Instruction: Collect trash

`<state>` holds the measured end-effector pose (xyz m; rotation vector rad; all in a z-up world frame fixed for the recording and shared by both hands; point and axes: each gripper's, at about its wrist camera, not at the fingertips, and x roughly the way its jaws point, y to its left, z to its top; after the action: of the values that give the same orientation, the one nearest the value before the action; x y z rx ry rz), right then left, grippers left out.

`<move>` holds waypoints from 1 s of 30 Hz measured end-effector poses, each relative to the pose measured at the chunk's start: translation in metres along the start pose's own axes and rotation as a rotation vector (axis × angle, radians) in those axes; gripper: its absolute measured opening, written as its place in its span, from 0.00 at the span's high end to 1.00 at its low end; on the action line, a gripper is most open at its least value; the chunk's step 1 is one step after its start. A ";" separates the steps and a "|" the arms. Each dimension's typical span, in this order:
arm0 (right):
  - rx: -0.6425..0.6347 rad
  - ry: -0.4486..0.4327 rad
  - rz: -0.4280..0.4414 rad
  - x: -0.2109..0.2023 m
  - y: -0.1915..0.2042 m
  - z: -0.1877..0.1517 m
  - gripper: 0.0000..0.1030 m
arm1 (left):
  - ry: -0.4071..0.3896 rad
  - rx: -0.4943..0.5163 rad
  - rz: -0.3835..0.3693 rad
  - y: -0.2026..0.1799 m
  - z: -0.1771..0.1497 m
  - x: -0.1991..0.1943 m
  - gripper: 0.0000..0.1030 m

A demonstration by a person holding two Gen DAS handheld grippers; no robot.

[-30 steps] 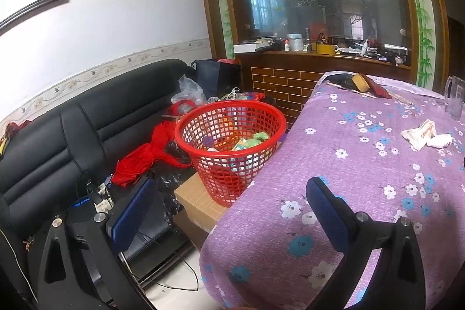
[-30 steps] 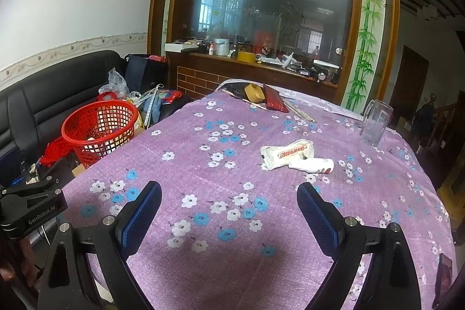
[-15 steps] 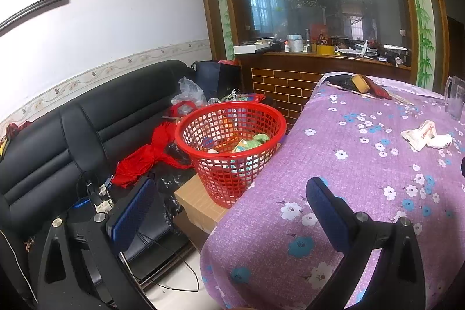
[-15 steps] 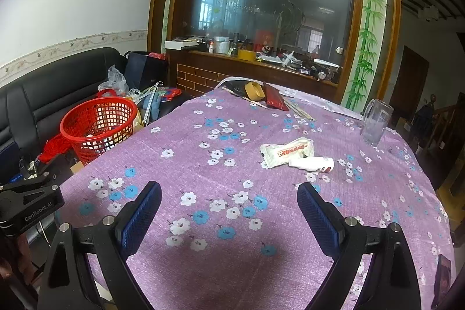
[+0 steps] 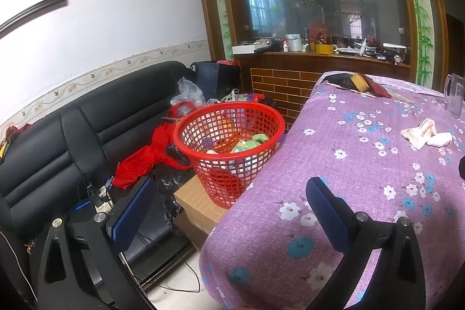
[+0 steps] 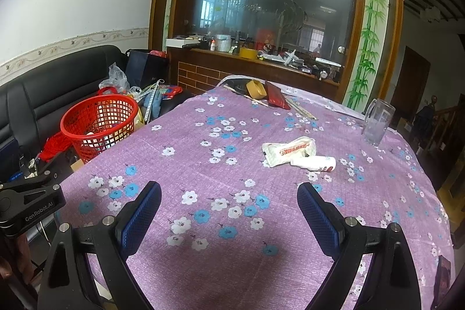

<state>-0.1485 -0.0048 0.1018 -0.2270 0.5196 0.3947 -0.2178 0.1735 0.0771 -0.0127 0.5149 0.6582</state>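
Observation:
A crumpled white wrapper with red print (image 6: 287,150) and a small white bottle (image 6: 315,163) lie together on the purple flowered tablecloth (image 6: 203,164); they also show in the left wrist view (image 5: 420,131). A red plastic basket (image 5: 229,147) holding several pieces of rubbish stands on a cardboard box beside the table's left edge; it also shows in the right wrist view (image 6: 98,125). My right gripper (image 6: 229,209) is open and empty above the table's near part, short of the wrapper. My left gripper (image 5: 229,211) is open and empty at the table's near left corner, below the basket.
A glass mug (image 6: 376,121) stands at the table's far right. A tape roll and a red case (image 6: 266,93) lie at the far end. A black sofa (image 5: 72,130) with red cloth and bags lies left of the basket. A cardboard box (image 5: 197,205) is under the basket.
Both grippers have shifted only slightly; the right view has crept a little forward over the table. Both stay open and empty.

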 end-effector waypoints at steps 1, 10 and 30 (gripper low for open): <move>0.005 0.002 0.003 0.001 0.000 0.000 0.06 | 0.000 0.004 -0.009 -0.001 0.001 0.000 0.00; 0.219 0.128 -0.070 0.033 -0.084 -0.009 0.06 | 0.056 0.162 -0.225 -0.077 0.026 0.007 0.00; 0.492 0.443 -0.255 0.108 -0.252 -0.080 0.00 | 0.445 0.344 -0.528 -0.264 0.009 0.078 0.00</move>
<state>0.0084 -0.2234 0.0057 0.1013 0.9916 -0.0444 -0.0068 0.0103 0.0098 0.0288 1.0063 0.0361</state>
